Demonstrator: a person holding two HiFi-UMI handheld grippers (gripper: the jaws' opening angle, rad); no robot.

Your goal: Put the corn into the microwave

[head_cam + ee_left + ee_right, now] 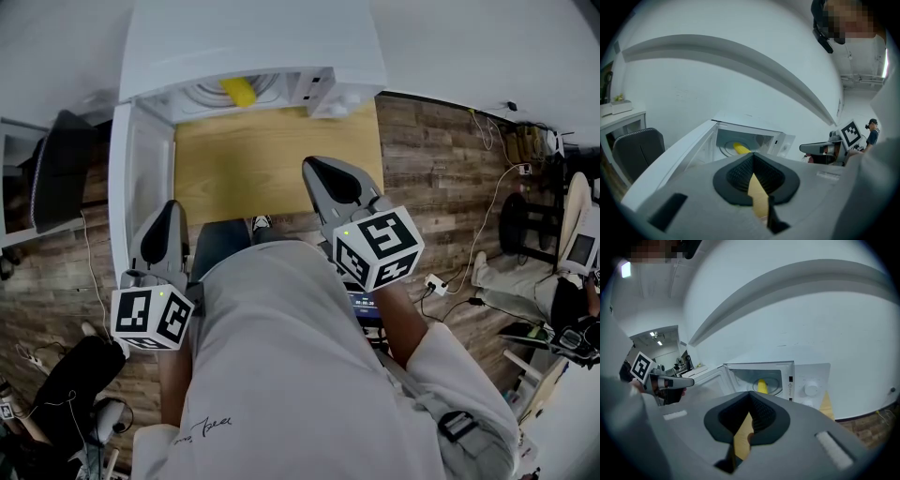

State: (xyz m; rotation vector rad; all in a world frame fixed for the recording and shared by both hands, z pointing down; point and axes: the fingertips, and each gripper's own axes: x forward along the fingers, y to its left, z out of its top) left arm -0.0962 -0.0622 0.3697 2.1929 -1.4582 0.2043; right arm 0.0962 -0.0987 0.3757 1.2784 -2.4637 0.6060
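Note:
A yellow corn cob [237,91] lies on the turntable inside the white microwave [253,37]. The microwave door [141,178] hangs open at the left. My left gripper [172,208] is held near the door's outer end, well back from the oven, jaws shut and empty. My right gripper [317,169] hovers over the wooden table [272,159], also shut with nothing in it. In the left gripper view the corn [740,148] shows past my shut left gripper [752,157]. The right gripper view shows the corn [761,386] in the open cavity beyond my right gripper [750,397].
The microwave's control knobs [811,389] are right of the cavity. A black chair [61,169] stands left of the table. Cables and a power strip [436,284] lie on the plank floor at the right, near a seated person [572,272]. A dark bag [75,384] sits lower left.

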